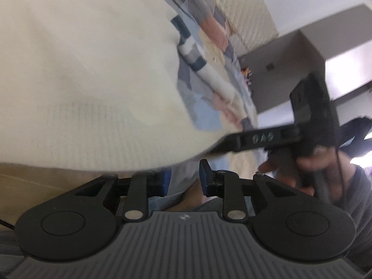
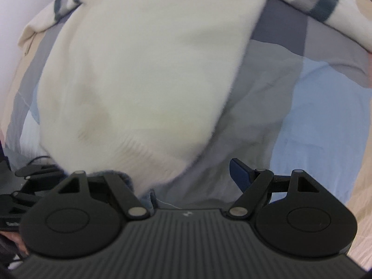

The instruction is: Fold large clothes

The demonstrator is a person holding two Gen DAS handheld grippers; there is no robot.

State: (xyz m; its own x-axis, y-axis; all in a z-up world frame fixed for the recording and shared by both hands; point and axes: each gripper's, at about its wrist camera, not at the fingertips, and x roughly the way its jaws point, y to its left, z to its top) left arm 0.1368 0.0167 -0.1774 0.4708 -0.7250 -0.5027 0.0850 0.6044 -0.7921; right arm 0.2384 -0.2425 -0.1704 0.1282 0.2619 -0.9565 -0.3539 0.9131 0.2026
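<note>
A cream knitted sweater point(image 2: 144, 69) lies spread on a patchwork bed cover point(image 2: 320, 121) of blue, grey, beige and pink blocks. In the right wrist view its long axis runs from about 7 o'clock, where the ribbed hem point(image 2: 148, 153) sits nearest the camera, up toward 1 o'clock, where the cloth narrows. A striped part in dark blue, grey and white, perhaps a sleeve, lies at 1 to 2 o'clock and another at 10 to 11 o'clock; whether they belong to the sweater is not clear.

The right gripper point(image 2: 186, 176) points steeply down over the hem. Its jaws stand wide apart: the blue pad at 4 o'clock is free over the cover, while the other finger is hidden under the hem edge. Cloth lies between the fingers, but the pads do not press on it.

In the left wrist view the sweater point(image 1: 88, 69) fills the upper left, its ribbed hem bulging toward 6 o'clock. The left gripper point(image 1: 183, 177) has its blue pads set fairly near each other with a gap between; the hem edge overlaps the pad toward 7 o'clock, and no clamp is seen. At 3 to 4 o'clock a hand point(image 1: 311, 169) holds the other black gripper, one finger of which reaches to the hem. A grey cabinet point(image 1: 290, 65) stands at 2 o'clock.
</note>
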